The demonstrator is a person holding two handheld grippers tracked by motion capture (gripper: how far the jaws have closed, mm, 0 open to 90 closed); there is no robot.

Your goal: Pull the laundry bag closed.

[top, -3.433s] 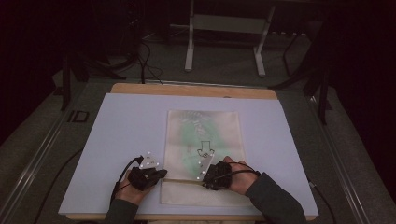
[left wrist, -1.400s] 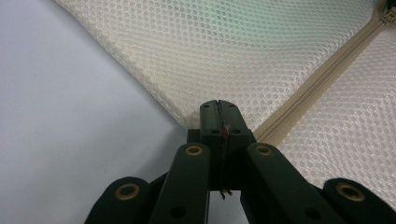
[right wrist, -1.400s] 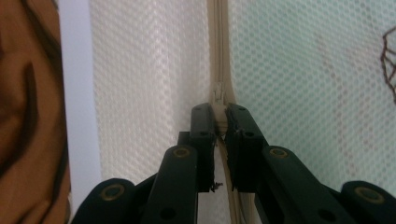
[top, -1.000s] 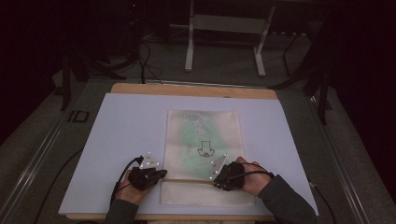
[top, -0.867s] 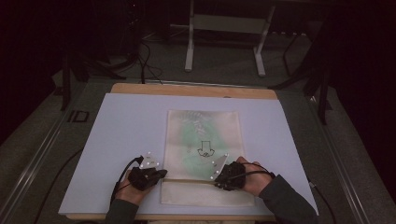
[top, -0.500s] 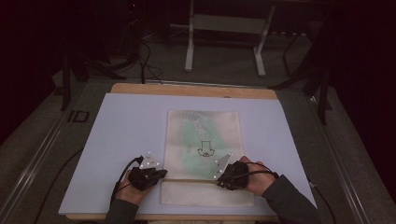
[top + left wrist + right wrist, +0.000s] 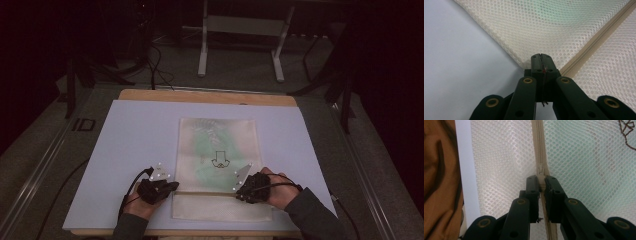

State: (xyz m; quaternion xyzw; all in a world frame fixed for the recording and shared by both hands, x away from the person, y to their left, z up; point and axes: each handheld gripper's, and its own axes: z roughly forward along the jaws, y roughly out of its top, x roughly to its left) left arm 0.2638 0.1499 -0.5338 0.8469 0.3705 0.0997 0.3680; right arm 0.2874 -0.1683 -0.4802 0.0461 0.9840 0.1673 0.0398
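Observation:
A cream mesh bag [image 7: 217,145] with something green inside and a small dark emblem lies flat on the white mat [image 7: 125,145]. A beige zipper [image 7: 205,192] runs across its near end. My left gripper [image 7: 172,186] is shut on the bag's left edge where the zipper ends; in the left gripper view the jaws [image 7: 541,56] meet on the mesh beside the zipper [image 7: 596,37]. My right gripper [image 7: 240,192] sits on the zipper toward the bag's right side. In the right gripper view it [image 7: 541,180] is shut on the zipper pull [image 7: 540,171], with the zipper [image 7: 538,142] running ahead.
The mat covers a wooden table [image 7: 200,95]. Beyond the table stands a metal frame [image 7: 240,30] on a dark floor with cables. A brown sleeve [image 7: 439,182] lies along the left of the right gripper view.
My right gripper has slid to the right along the zipper line. The left gripper has stayed at the bag's left edge.

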